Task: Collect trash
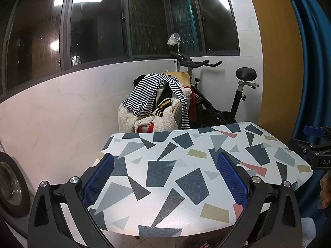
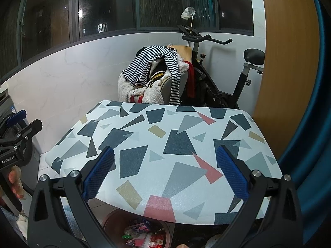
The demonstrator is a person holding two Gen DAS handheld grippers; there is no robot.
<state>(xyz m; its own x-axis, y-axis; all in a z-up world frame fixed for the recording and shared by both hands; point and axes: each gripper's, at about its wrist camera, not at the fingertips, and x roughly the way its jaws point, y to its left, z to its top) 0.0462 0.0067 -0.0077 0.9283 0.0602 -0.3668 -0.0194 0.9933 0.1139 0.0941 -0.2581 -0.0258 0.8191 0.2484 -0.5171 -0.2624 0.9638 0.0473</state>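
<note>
Desk [image 2: 144,144] looks clear, bin [image 2: 142,230] below it full; both your grippers [image 1: 165,177] [image 2: 165,173] open, empty: probably finished.

A home's enclosed balcony: an exercise bike [image 1: 223,95], a clothes-heaped chair [image 1: 157,105] and a washing machine [image 1: 10,184].

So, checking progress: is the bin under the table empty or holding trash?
Holding trash: the bin shows wrappers and packets inside, below the table edge.
</note>
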